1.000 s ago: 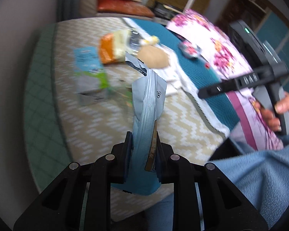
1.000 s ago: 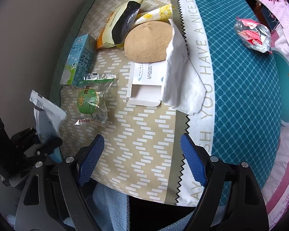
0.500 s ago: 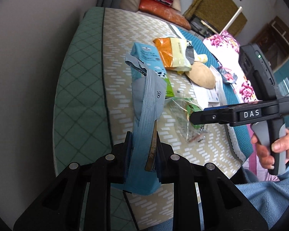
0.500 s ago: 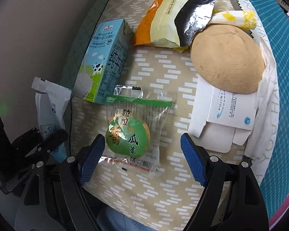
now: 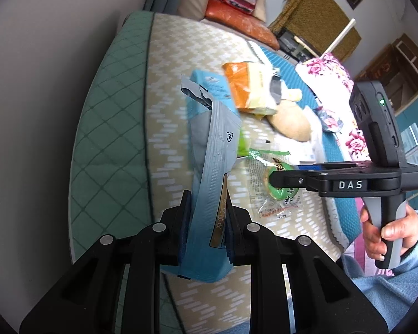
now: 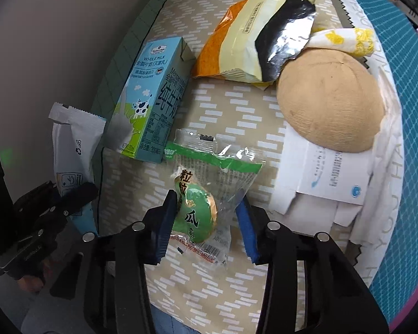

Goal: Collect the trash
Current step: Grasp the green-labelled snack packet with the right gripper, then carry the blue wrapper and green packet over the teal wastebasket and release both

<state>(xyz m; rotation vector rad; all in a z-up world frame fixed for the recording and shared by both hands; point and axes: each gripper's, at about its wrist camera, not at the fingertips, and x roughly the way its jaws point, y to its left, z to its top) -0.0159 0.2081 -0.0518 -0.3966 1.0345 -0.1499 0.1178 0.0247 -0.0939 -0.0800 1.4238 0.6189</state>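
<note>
Bed [image 6: 214, 111] with zigzag-pattern cover carries the litter; largest items lie ahead of the right fingers: tan round object [image 6: 328, 97] ahead and to the right, orange snack bag [image 6: 253, 41] farthest ahead, milk carton [image 6: 150, 97] ahead and to the left, flattened white box [image 6: 320, 194] just to the right.

Right gripper [image 6: 206, 217]: fingers partly spread, straddling the green-labelled clear wrapper [image 6: 206, 194]; the wrapper lies flat on the bed directly between the fingers, left pad touching or nearly touching the green round inside, right pad at the film's edge; not yet pinched as far as can be seen. Wrapper's long axis runs roughly along the fingers, away from the gripper, so my judgement is that closing straight in would catch the bulge across its narrow width.

Left gripper [image 5: 206, 222]: fingers pressed onto a blue-grey sachet [image 5: 211, 167], held upright off the bed to the left of the right fingers; occupied, so the right hand is the nearer, free one.
</note>
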